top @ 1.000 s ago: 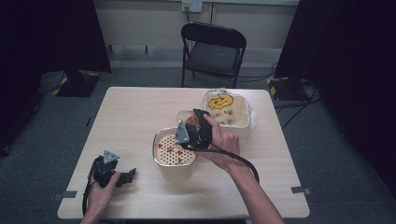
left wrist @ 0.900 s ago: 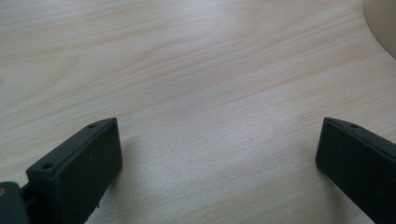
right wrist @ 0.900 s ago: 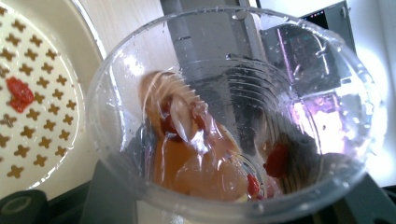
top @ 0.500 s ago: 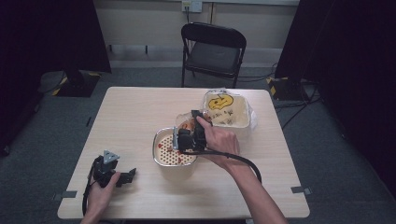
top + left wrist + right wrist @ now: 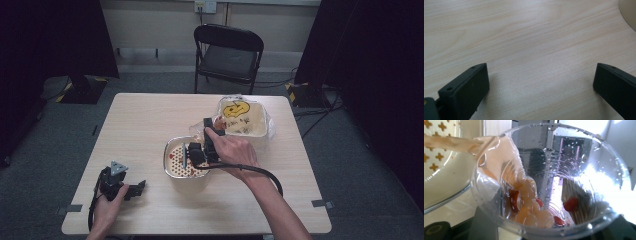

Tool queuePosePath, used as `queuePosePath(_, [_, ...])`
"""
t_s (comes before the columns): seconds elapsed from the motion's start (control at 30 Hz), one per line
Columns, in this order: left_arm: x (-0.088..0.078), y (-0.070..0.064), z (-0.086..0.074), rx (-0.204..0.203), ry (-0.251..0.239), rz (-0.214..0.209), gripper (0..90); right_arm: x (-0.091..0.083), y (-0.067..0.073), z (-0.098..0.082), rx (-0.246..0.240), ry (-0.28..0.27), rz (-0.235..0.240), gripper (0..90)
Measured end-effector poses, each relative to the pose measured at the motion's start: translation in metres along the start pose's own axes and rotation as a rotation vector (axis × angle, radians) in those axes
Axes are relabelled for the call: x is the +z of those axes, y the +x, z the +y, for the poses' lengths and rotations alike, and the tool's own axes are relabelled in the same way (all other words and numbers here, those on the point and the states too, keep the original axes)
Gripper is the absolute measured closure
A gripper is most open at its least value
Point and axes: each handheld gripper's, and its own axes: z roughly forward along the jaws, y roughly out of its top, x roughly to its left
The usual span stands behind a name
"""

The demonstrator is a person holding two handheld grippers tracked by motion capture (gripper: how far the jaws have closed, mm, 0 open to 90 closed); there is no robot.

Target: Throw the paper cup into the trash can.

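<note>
With the right gripper (image 5: 192, 154) apparently pinching the tipped clear plastic cup (image 5: 549, 182) of pale and red fruit over the cream perforated strainer bowl (image 5: 175, 159), a quick tilt could splash liquid past its rim, while the left gripper (image 5: 541, 82) rests spread on the tabletop (image 5: 150, 120).

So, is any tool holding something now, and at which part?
The right tool grips a clear plastic cup by its lower side wall, tipped over the cream strainer bowl. The left tool holds nothing.

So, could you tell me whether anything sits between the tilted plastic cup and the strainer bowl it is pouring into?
Nothing visible does: the cup in the right claw pours its liquid straight over the strainer bowl's rim.
</note>
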Motion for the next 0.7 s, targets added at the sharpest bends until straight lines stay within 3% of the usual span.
queuePosePath(0.1, [0.000,0.000,0.000,0.000,0.000,0.000,0.0,-0.001,0.002,0.002,-0.056,0.006,-0.041,46.0])
queuePosePath(0.27, [0.000,0.000,0.000,0.000,0.000,0.000,0.0,-0.002,0.008,0.004,-0.180,0.033,-0.151,46.5])
queuePosePath(0.4, [0.000,0.000,0.000,0.000,0.000,0.000,0.0,-0.004,0.010,0.004,-0.239,0.034,-0.214,46.9])
queuePosePath(0.47, [0.000,0.000,0.000,0.000,0.000,0.000,0.0,-0.004,0.012,0.004,-0.256,0.048,-0.226,47.1])
queuePosePath(0.53, [0.000,0.000,0.000,0.000,0.000,0.000,0.0,-0.005,0.013,0.004,-0.314,0.040,-0.260,47.3])
queuePosePath(0.57, [0.000,0.000,0.000,0.000,0.000,0.000,0.0,-0.005,0.013,0.004,-0.314,0.040,-0.260,47.3])
queuePosePath(0.7, [0.000,0.000,0.000,-0.001,0.000,-0.001,0.0,-0.006,0.015,0.005,-0.393,0.032,-0.309,47.8])
